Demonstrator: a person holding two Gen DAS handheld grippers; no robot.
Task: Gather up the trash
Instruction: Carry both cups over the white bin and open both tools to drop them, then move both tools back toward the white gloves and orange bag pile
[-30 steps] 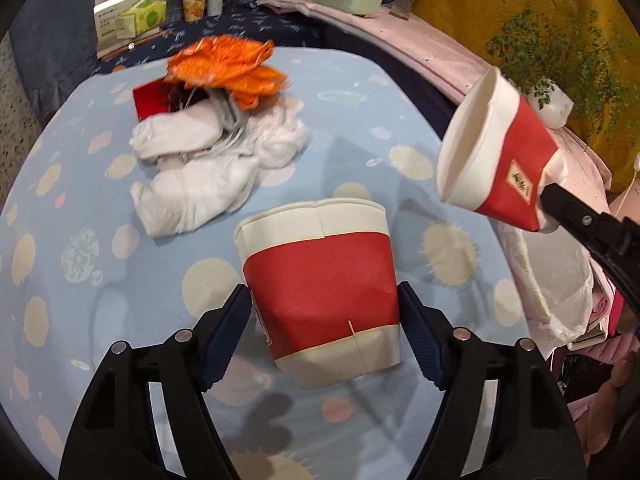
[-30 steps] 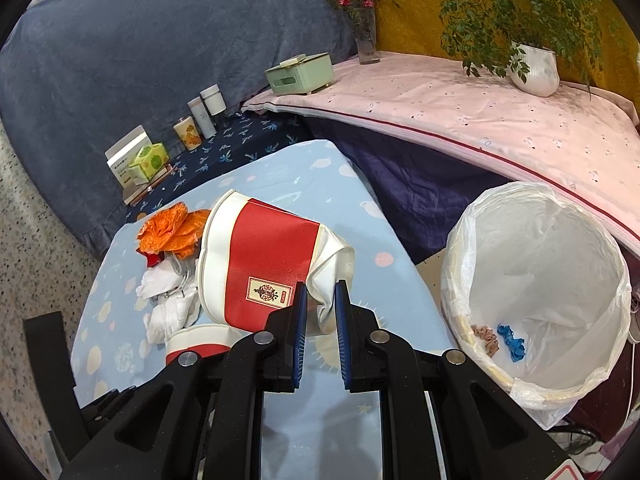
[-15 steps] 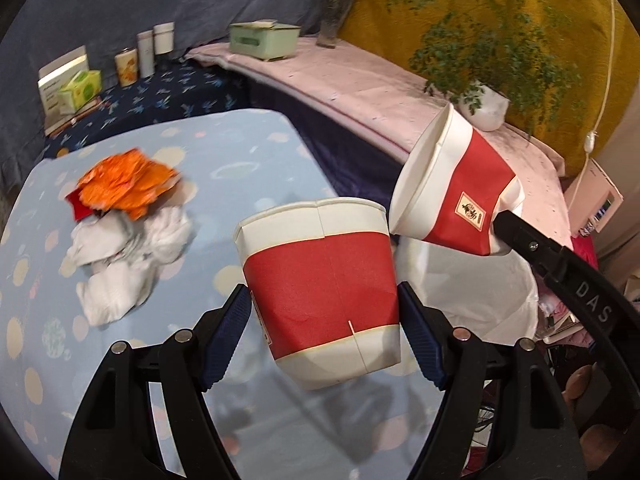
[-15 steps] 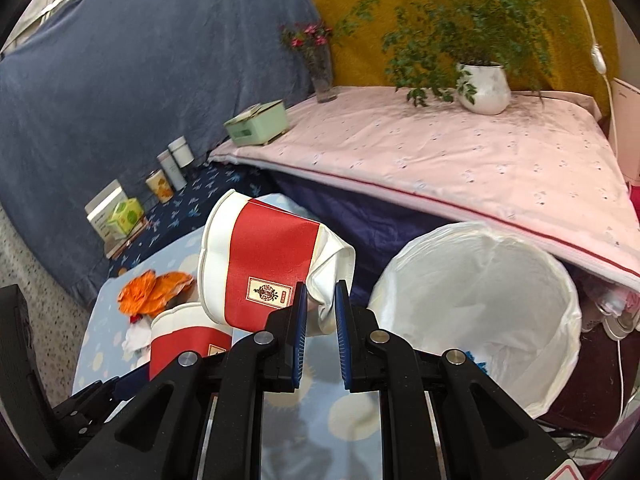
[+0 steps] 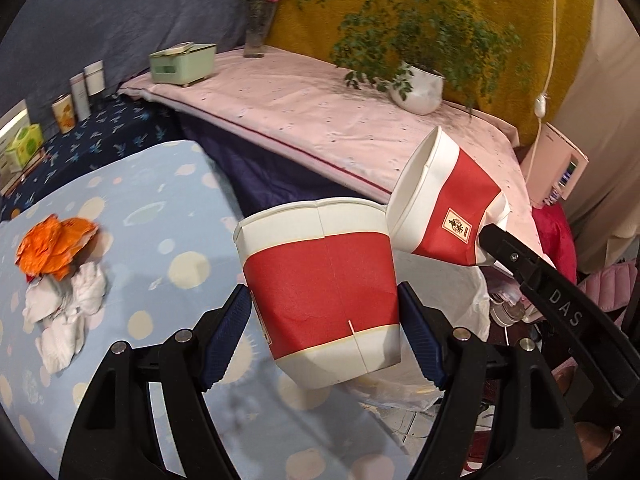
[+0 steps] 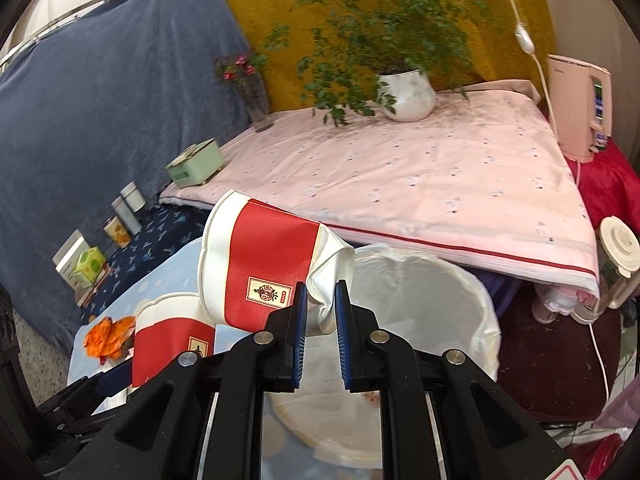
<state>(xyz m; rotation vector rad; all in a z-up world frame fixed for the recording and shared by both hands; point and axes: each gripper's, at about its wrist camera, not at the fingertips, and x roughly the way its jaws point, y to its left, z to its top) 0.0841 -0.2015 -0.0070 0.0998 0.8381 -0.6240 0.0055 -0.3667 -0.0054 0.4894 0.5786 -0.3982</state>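
Note:
My left gripper (image 5: 324, 332) is shut on an upright red and white paper cup (image 5: 324, 292), held over the table edge beside the bin. My right gripper (image 6: 321, 312) is shut on the crushed base of a second red and white paper cup (image 6: 264, 268), tilted on its side above the white-lined trash bin (image 6: 452, 300). That cup also shows in the left wrist view (image 5: 444, 204), just right of the first cup's rim. Crumpled orange paper (image 5: 52, 248) and white tissues (image 5: 64, 308) lie on the blue dotted table (image 5: 168, 208).
A pink-covered bench (image 6: 420, 176) stands behind the bin with a potted plant (image 6: 406, 96), a flower vase (image 6: 256, 100) and a green box (image 6: 194, 164). Tins and small boxes (image 5: 76, 100) line the dark blue cloth at the back left. A pink appliance (image 6: 580, 108) stands at right.
Both grippers have carried their cups to the right, away from the trash pile and over toward the bin. The right gripper's cup now hangs above the bin's opening.

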